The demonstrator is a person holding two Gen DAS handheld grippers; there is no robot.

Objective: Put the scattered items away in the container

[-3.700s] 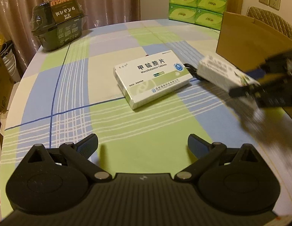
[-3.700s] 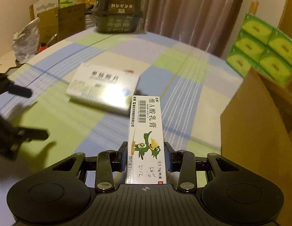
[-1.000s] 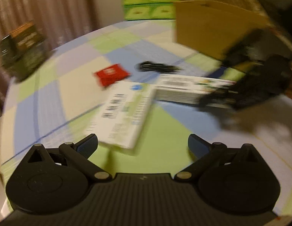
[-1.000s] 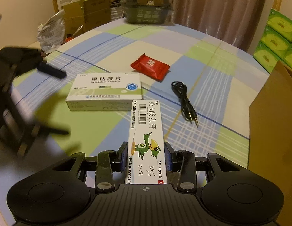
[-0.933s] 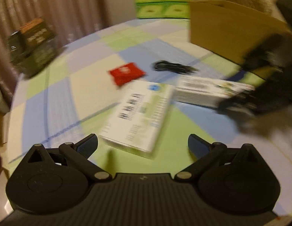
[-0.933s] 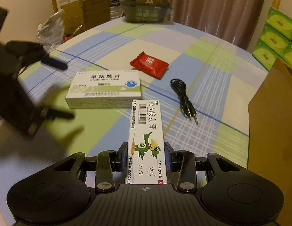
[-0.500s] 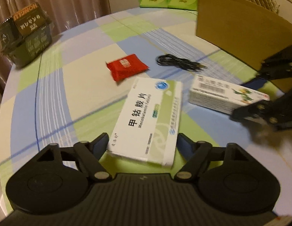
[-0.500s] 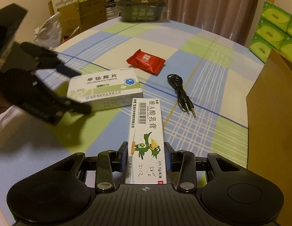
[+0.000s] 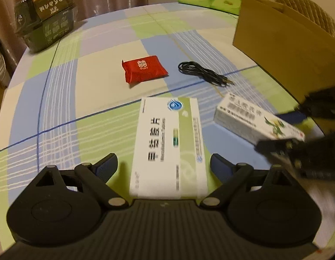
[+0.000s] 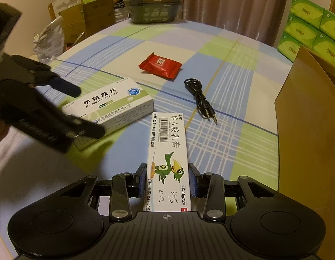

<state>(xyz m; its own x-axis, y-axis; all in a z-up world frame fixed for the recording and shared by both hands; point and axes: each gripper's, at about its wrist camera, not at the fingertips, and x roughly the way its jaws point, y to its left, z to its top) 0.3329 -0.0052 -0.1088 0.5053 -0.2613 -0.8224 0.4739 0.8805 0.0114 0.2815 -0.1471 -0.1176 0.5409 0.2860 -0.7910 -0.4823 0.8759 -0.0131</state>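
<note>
Holding the narrow ointment carton [image 10: 167, 162] in my right gripper [image 10: 167, 183], pads clamped on both long sides, its far end sticking out over the checked tablecloth [image 10: 124, 49]. My left gripper [image 9: 163, 165] is straddling the flat Mecobalamin tablet box [image 9: 169, 145], which lies on the cloth. Its jaws are opening right now and there's a clear gap on both sides, so it isn't gripping anything. Just past those two, a black audio cable [image 10: 200, 98] is lying loose, with a red foil snack packet [image 10: 160, 65] a bit further out. The cardboard box [image 10: 308, 130] stands at my right, near the ointment carton, and I can't see inside it. At the far edge of the table sits a dark green container [image 10: 154, 4], with green tissue packs [image 10: 312, 28] stacked off to the right.
</note>
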